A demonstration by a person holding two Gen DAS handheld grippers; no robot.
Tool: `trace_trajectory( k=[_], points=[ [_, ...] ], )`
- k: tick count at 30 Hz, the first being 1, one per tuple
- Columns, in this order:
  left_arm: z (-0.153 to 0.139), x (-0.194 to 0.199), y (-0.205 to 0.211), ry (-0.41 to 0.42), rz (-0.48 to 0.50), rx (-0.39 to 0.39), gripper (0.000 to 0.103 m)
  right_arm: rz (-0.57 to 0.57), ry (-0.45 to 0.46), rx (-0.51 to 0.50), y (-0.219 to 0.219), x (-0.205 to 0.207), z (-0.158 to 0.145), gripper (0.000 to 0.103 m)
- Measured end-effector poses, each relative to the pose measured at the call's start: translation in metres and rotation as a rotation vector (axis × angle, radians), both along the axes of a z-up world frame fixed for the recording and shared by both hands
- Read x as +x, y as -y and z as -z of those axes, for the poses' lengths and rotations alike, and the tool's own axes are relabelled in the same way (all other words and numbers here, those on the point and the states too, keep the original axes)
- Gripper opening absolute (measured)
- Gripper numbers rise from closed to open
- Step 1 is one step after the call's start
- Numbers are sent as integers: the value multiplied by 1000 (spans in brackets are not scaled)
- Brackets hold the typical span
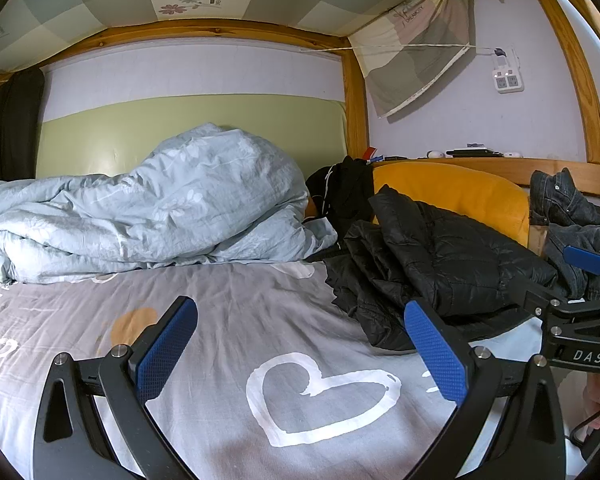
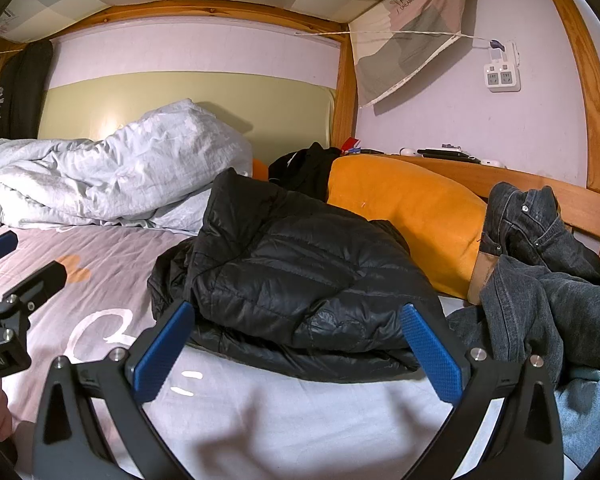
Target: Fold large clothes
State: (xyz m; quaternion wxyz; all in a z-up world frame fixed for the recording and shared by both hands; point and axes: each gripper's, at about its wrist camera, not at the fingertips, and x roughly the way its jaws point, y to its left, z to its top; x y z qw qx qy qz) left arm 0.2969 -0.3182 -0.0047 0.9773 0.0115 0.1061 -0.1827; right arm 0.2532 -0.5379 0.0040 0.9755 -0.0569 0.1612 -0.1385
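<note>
Blue-padded fingers of the left gripper [image 1: 302, 354] hover spread wide over the grey bed sheet [image 1: 236, 320], right above a white heart print [image 1: 320, 396], holding nothing. Beside it the right gripper [image 2: 298, 356] is spread just as wide and empty, its pads flanking the near edge of the black puffer jacket [image 2: 300, 276], which lies bunched (half folded, really) on the bed against an orange pillow [image 2: 412, 212]. Dark jeans [image 2: 548, 264] sprawl to the right. A rumpled pale-blue duvet [image 1: 148, 208] fills the far side, leaving open sheet up front.
</note>
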Motion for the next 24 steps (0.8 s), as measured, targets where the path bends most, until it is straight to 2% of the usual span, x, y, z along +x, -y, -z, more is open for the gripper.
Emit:
trace_trajectory(
  k=[24],
  points=[
    [1, 0, -1, 6, 14, 2, 103, -4, -7, 1, 0, 1, 1, 103]
  ],
)
